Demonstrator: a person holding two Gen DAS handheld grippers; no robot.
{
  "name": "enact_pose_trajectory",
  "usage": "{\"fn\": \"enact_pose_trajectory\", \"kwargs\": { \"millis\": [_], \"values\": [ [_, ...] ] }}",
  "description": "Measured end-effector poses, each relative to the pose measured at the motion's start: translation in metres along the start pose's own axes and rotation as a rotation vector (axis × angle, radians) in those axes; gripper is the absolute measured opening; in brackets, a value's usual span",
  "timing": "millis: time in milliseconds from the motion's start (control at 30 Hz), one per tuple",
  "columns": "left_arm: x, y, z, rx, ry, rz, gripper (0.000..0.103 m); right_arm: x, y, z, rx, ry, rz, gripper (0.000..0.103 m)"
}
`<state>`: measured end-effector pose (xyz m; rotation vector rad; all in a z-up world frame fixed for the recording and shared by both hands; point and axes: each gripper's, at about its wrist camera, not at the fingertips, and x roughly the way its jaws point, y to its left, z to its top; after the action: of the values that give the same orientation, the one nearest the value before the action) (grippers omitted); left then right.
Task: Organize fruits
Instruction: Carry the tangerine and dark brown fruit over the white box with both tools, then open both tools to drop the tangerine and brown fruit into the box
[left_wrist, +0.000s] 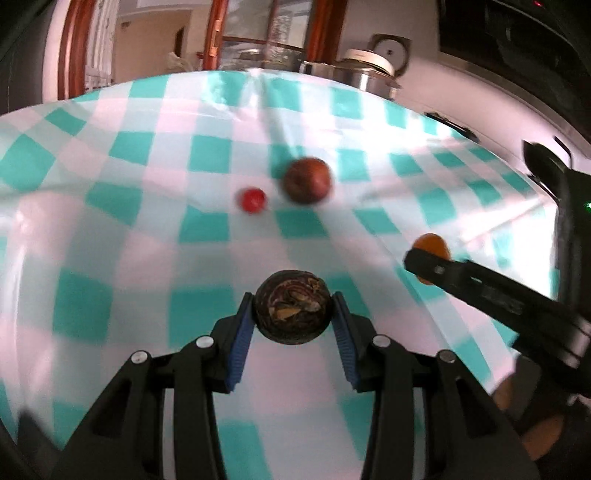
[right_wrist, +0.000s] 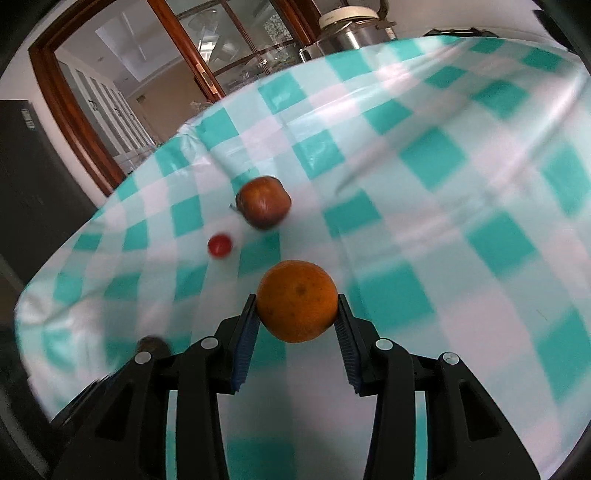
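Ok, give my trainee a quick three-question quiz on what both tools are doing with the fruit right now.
1. True or false: the left tool grips a dark round fruit.
2. What does the right tool hold: A apple, B orange, C tomato?
3. Which two fruits lie loose on the checked tablecloth?

Key:
1. True.
2. B, the orange.
3. The reddish-brown apple and the small red fruit beside it.

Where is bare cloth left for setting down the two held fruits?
Bare checked tablecloth lies right of the apple, toward the pot-side edge, and in front of each gripper. It is crowded around the apple and small red fruit, which sit close together left of centre.
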<state>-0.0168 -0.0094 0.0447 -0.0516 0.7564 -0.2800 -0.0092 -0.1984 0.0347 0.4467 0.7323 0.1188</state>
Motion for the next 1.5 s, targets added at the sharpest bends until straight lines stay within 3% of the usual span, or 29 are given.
{"fn": "enact_pose_trajectory", "kwargs": {
  "millis": [333, 667, 767, 900, 1000, 1133, 1267, 1367, 1500],
  "values": [
    [-0.047, -0.094, -0.060, 0.172, 0.027, -0.075, 0.042, -0.153, -0.069, -0.074, -0.090, -0.050, -0.057, 0.041],
    [-0.069, -0.200, -0.101, 0.396, 0.079, -0.181, 0.042, -0.258, -0.181, -0.125, 0.031, -0.148, -0.186, 0.041],
    [-0.077, -0.237, -0.120, 0.474, 0.104, -0.243, 0.042, -0.285, -0.212, -0.150, 0.074, -0.164, -0.245, 0.041],
    [-0.099, -0.288, -0.147, 0.596, 0.119, -0.386, 0.042, -0.314, -0.253, -0.184, 0.151, -0.165, -0.310, 0.041],
    [-0.110, -0.336, -0.177, 0.732, 0.181, -0.511, 0.042, -0.318, -0.286, -0.211, 0.185, -0.086, -0.393, 0.041],
    [-0.099, -0.382, -0.227, 0.879, 0.318, -0.558, 0.042, -0.297, -0.318, -0.240, 0.219, 0.071, -0.515, 0.041],
    [-0.075, -0.406, -0.275, 1.032, 0.434, -0.529, 0.042, -0.269, -0.336, -0.263, 0.232, 0.212, -0.539, 0.041],
    [-0.042, -0.415, -0.308, 1.092, 0.553, -0.482, 0.042, -0.250, -0.343, -0.274, 0.217, 0.290, -0.540, 0.041],
    [-0.001, -0.416, -0.335, 1.160, 0.623, -0.391, 0.042, -0.231, -0.352, -0.284, 0.222, 0.367, -0.547, 0.041]
  ]
}}
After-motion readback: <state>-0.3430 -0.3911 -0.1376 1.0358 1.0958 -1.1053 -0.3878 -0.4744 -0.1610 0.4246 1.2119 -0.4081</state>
